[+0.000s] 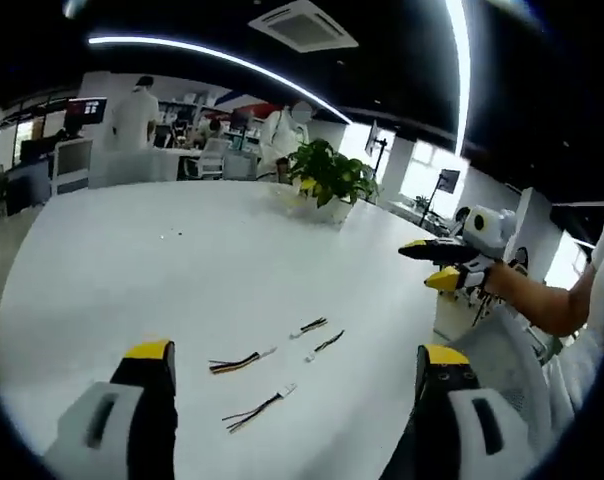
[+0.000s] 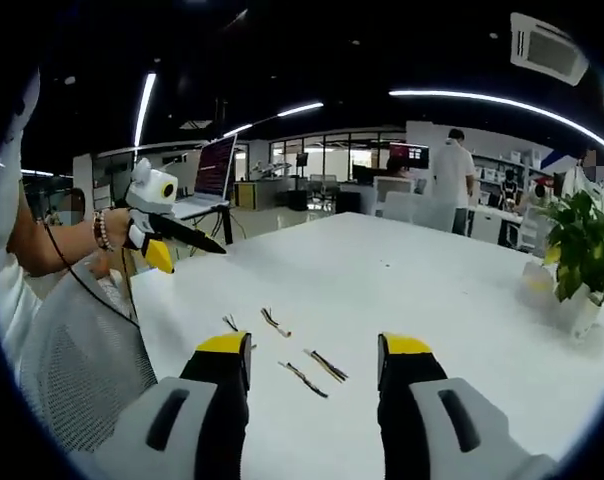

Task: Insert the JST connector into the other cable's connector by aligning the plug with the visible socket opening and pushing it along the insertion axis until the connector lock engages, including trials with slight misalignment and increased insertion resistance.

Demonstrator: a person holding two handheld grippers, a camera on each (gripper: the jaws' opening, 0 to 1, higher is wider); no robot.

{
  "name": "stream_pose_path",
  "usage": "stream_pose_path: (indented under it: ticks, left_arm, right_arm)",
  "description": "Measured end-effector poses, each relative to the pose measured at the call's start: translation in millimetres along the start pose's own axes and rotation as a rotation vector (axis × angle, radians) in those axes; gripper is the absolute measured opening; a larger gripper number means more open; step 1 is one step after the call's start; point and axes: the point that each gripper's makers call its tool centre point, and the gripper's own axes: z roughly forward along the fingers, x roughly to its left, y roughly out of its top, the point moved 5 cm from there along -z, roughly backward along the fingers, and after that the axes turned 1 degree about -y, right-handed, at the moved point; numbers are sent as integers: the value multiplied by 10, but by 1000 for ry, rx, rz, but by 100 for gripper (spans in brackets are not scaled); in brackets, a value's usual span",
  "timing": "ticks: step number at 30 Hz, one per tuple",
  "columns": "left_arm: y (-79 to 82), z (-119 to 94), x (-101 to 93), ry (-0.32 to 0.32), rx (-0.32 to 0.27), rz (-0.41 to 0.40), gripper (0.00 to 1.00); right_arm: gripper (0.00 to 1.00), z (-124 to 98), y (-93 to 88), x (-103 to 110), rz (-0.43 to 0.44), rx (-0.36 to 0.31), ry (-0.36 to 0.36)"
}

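Left gripper (image 1: 294,362) jaws spread, nothing held; four JST cables (image 1: 277,372) lie on white desk (image 1: 182,260) just ahead btwn them. Right gripper (image 2: 315,352) likewise released, above desk edge.

Four short cable pieces, loose and flat on the white counter (image 1: 182,270), none held, none mated.

In the left gripper view: one with dark, yellow and red wires and a small white connector (image 1: 238,362) at 7 o'clock of centre; another dark-wired piece with white plug (image 1: 262,406) just below it at 6 o'clock; two shorter ones, (image 1: 310,326) and (image 1: 327,343), close together, apart from the first pair, lying at a slant.

In the right gripper view: the same four spread in a loose row, (image 2: 229,322), (image 2: 274,322), (image 2: 327,366), (image 2: 304,378). Connector detail too small to tell.
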Motion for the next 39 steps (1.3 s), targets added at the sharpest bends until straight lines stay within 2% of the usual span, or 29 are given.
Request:
stream_pose_path:
  ticks: [1, 2, 3, 5, 9, 13, 18, 25, 27, 29, 33, 36, 39]
  left_arm:
    - [26, 25, 36, 2, 1, 10, 99]
    - [77, 67, 91, -5, -7, 73, 99]
    - [98, 95, 125, -5, -11, 97, 99]
    - [107, 170, 196, -14, 10, 141, 99]
    - [116, 306, 238, -72, -14, 169, 99]
    - [65, 439, 297, -97, 13, 192, 99]
    - [59, 569, 343, -158, 0, 190, 99]
    - [-83, 762, 496, -180, 55, 211, 98]
    - [-156, 817, 542, -173, 91, 253, 95]
    - [-232, 878, 557, -186, 120, 258, 94]
    - [-302, 976, 567, -215, 137, 241, 87]
    - [-339, 1028, 537, -253, 143, 273, 73]
    - [-379, 1085, 506, -279, 154, 270, 70]
  right_arm:
    - [48, 25, 14, -12, -8, -2, 12]
    - [47, 66, 39, -32, -20, -9, 30]
    - [47, 93, 56, -45, -31, -15, 44]
    - [45, 173, 85, -81, -57, -24, 80]
    - [41, 358, 75, -150, -114, -6, 153]
    - [40, 526, 2, -217, -130, 31, 194]
    - [37, 723, -147, -267, -141, 89, 238]
    - [33, 971, -339, -317, -133, 122, 291]
    - [31, 1034, -390, -327, -120, 131, 306]
    - [29, 1097, -441, -333, -122, 143, 319]
    - [25, 1203, -506, -325, -129, 162, 346]
    - [21, 1277, -510, -294, -143, 164, 377]
    - [21, 1340, -544, -275, -151, 179, 391]
